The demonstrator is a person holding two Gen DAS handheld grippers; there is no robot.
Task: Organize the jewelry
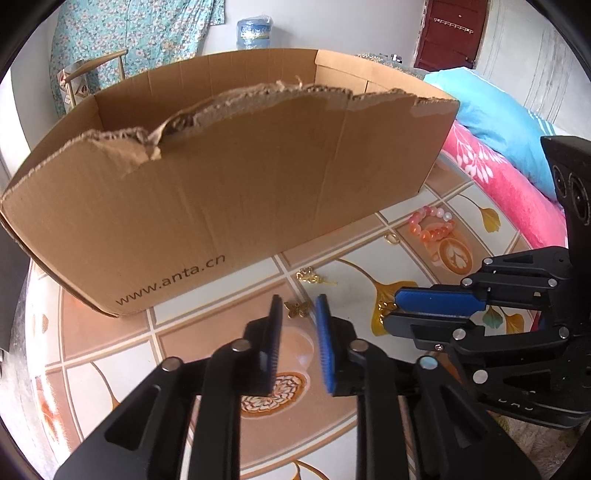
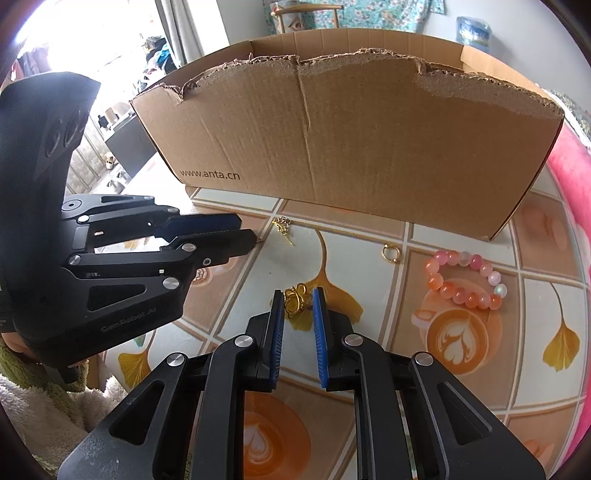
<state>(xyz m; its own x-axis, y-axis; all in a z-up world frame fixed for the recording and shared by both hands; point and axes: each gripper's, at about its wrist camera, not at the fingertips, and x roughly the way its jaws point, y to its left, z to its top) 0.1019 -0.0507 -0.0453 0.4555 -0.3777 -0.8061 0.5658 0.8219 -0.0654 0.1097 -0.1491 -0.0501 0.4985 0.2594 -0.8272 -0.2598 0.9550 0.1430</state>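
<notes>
Ahead of you, a water jug (image 1: 254, 34) by the far wall, floral curtain (image 1: 122, 40) with a wooden chair (image 1: 96, 66) in front, dark red door (image 1: 452, 33), blue pillow (image 1: 495, 122) on a pink blanket (image 1: 513, 184), your fleece sleeve (image 2: 48, 402).

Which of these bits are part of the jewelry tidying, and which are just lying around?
Part of the job: bead bracelet, gold ring, butterfly charm, knotted gold charm, leafy gold charm, probably the cardboard box.
Just lying about: water bottle, pink blanket, blue pillow, chair.
</notes>
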